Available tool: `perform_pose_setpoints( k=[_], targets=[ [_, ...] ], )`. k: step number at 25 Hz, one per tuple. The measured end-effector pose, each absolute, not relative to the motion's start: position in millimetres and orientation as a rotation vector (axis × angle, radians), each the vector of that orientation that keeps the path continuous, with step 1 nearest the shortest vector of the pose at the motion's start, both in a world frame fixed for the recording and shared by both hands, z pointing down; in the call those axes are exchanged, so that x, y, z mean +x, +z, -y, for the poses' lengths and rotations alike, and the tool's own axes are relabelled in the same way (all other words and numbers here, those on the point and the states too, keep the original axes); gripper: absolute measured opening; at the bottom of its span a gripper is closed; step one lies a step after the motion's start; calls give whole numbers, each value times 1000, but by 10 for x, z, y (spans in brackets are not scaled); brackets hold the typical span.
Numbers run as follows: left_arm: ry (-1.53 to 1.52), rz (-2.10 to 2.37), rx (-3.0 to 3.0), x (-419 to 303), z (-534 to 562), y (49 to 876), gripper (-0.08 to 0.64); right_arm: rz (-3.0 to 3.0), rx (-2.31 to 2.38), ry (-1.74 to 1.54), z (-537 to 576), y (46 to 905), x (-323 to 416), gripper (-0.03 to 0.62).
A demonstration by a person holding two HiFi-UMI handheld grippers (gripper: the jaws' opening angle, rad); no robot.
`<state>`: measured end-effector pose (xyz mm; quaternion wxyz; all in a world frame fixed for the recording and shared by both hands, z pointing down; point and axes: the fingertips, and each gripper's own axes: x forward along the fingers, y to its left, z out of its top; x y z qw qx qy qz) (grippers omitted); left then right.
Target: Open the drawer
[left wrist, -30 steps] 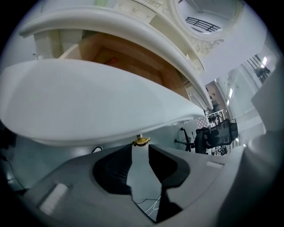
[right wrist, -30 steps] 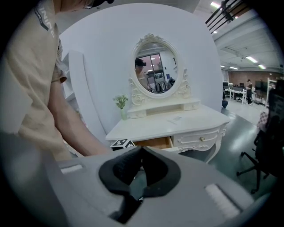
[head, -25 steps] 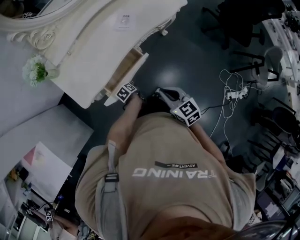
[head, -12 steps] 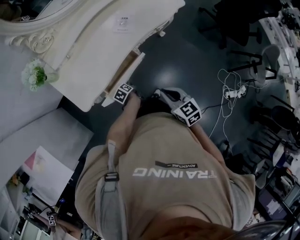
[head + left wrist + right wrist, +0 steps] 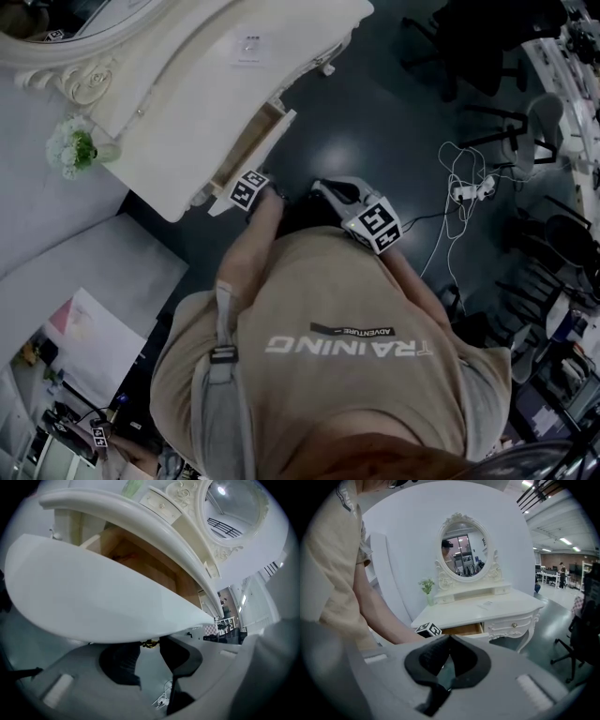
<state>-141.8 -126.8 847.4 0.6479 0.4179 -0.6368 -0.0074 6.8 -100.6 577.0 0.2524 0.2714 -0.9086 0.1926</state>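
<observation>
The drawer (image 5: 93, 597) stands pulled out of the dressing table (image 5: 187, 103). The left gripper (image 5: 149, 647) has jaws apart, just narrowing, with the drawer's brass knob (image 5: 150, 643) between them. The right gripper (image 5: 449, 641) is closed and empty.

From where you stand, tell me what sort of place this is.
Probably a lab or open office with a mock bedroom corner: a white dressing table with an oval mirror stands against a white backdrop, while office chairs, desks and a power strip on the dark floor lie nearby.
</observation>
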Motion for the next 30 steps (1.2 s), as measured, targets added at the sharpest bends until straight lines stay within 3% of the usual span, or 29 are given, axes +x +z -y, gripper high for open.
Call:
perform_pose_setpoints(
  k=[21, 30],
  targets=[
    [-39, 1606, 886, -625, 634, 8436, 136, 2586, 430, 462, 734, 5828, 1431, 3],
    [-33, 1599, 893, -409, 473, 8447, 135, 2576, 388, 474, 638, 5986, 1608, 3]
  ],
)
